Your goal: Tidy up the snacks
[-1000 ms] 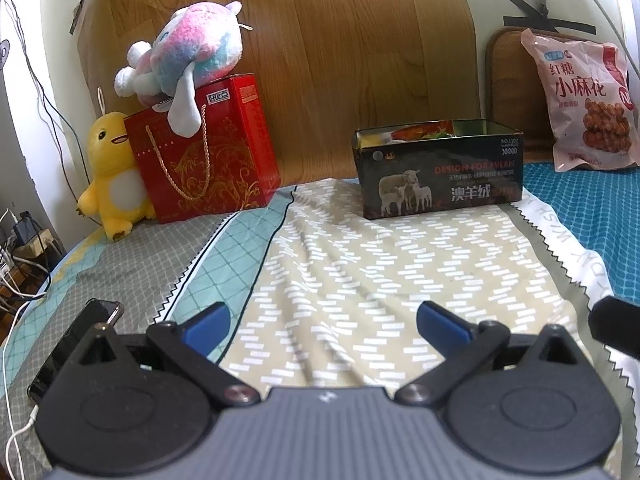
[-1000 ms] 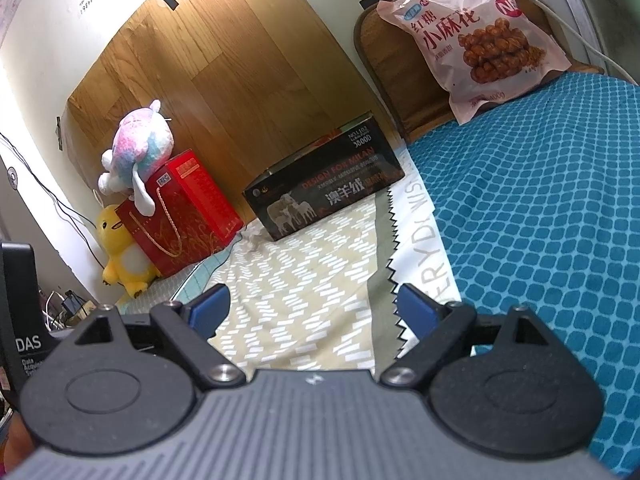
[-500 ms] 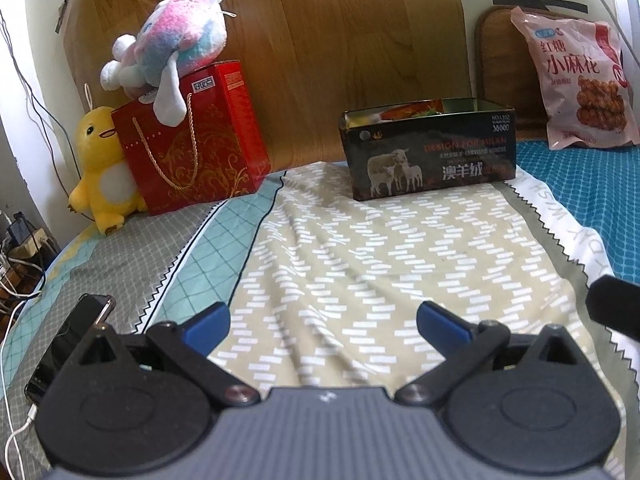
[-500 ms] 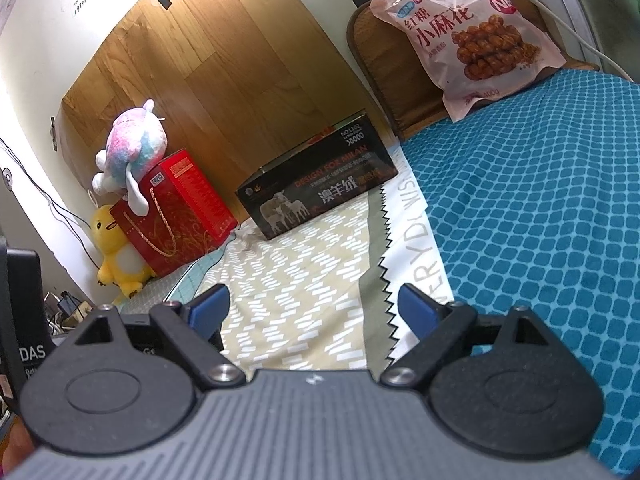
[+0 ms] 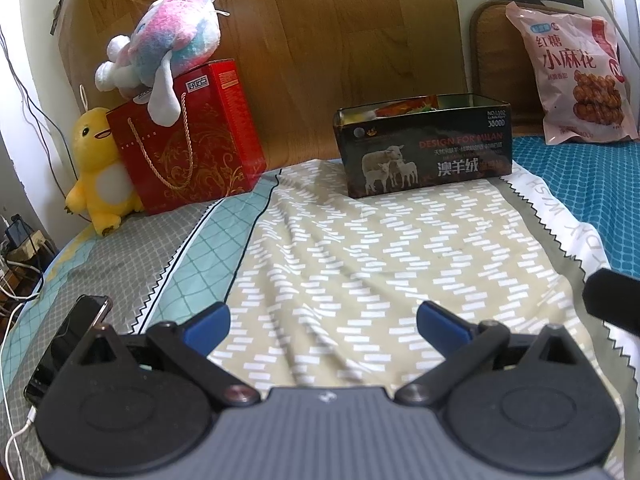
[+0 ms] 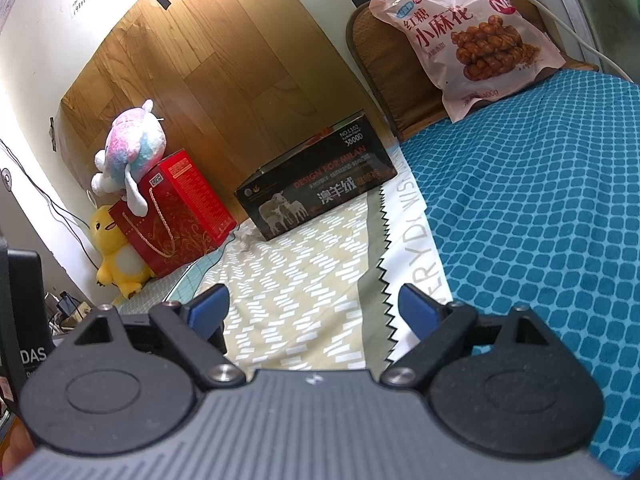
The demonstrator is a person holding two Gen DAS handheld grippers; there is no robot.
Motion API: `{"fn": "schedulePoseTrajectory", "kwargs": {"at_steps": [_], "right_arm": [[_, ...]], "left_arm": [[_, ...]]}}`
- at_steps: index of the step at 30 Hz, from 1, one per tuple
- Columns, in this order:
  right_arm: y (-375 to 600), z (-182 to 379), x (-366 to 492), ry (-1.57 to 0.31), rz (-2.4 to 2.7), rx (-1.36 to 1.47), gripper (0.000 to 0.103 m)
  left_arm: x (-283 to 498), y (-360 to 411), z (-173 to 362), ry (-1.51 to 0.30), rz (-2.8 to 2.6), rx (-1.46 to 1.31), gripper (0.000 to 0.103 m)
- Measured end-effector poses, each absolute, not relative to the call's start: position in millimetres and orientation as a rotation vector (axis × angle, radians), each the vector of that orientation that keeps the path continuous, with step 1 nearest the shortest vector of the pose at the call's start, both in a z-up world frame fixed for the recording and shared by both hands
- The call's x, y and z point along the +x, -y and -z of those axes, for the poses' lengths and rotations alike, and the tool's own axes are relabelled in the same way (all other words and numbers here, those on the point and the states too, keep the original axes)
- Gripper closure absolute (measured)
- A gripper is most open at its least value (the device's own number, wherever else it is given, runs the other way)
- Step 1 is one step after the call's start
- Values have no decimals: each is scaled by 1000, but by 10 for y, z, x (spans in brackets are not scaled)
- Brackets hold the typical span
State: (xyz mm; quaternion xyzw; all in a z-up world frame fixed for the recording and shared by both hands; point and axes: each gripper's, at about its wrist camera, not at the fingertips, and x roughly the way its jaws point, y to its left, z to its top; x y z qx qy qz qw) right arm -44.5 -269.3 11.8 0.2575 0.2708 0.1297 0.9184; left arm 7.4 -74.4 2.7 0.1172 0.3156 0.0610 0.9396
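A black box with sheep printed on it (image 5: 424, 148) (image 6: 316, 194) stands open-topped at the far side of the bed, with colourful snack packets showing inside. A large pink snack bag (image 5: 572, 80) (image 6: 468, 36) leans upright against a brown cushion at the far right. My left gripper (image 5: 322, 326) hovers low over the patterned sheet, open, nothing between its blue fingers. My right gripper (image 6: 312, 308) is also open and empty, well short of the box and the bag.
A red gift bag (image 5: 188, 140) stands at the far left with a pink plush (image 5: 168, 52) on top and a yellow plush (image 5: 98, 168) beside it. A phone (image 5: 68, 344) lies near the left bed edge. Cables hang off the left side.
Both grippers have drawn back slightly, so the box and bag look a little farther. Both stay open and empty.
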Motion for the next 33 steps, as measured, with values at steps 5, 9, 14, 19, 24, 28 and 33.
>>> {"fn": "schedulePoseTrajectory", "kwargs": {"at_steps": [5,9,14,19,24,28,33], "right_arm": [[2690,-118,-447,-557,-265,530,10],[2692,-118,-446,-556,-266,530,10],[2703,-105,-427,-560,-263,532,10],[2704,-105,-428,-561,-263,532,10],[2705,-101,-428,-561,-262,532,10],[2705,-102,-428,-562,-263,532,10],[2707,-101,-428,-562,-263,532,10]], "left_arm": [[70,742,-23,-646,-126,239,0],[78,752,-15,-653,-118,236,0],[80,743,-12,-658,-109,229,0],[93,739,-2,-672,-99,219,0],[100,742,6,-680,-93,214,0],[103,743,10,-684,-89,213,0],[106,743,11,-687,-88,209,0]]}}
